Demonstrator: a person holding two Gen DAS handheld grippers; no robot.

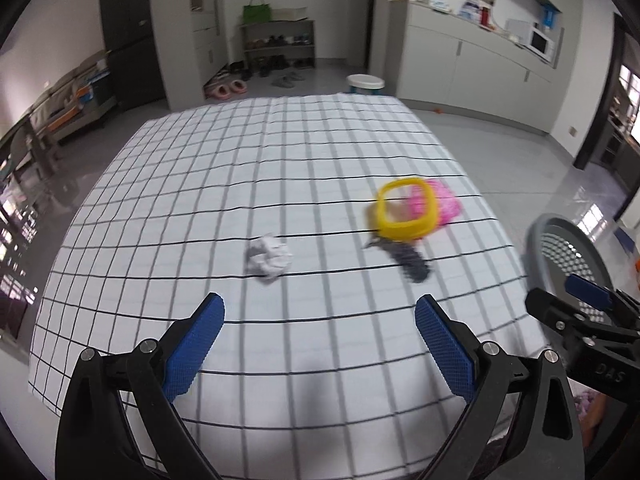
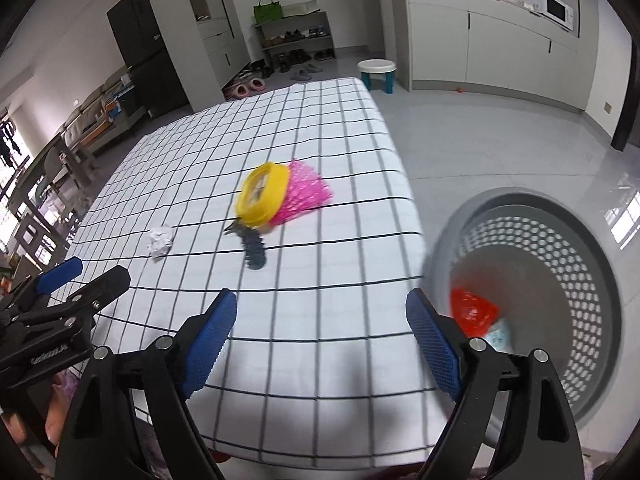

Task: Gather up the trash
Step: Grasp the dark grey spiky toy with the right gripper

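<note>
A crumpled white paper ball [image 1: 269, 257] lies on the checked tablecloth [image 1: 240, 160], just ahead of my open, empty left gripper [image 1: 320, 312]. To its right lie a yellow-rimmed pink mesh basket on its side [image 1: 416, 208] and a dark comb-like object [image 1: 412, 261]. The right wrist view shows the paper ball [image 2: 161, 241], the basket [image 2: 280, 196] and the dark object [image 2: 253, 248]. My right gripper [image 2: 322, 308] is open and empty over the table's near right edge. A grey perforated bin [image 2: 560, 280] stands on the floor to the right, with red trash [image 2: 474, 310] inside.
The bin also shows at the right edge of the left wrist view [image 1: 568, 256]. A white stool [image 2: 377, 69] stands beyond the table. Cabinets [image 2: 500, 40] line the back right wall; a shoe rack [image 1: 280, 46] stands at the back.
</note>
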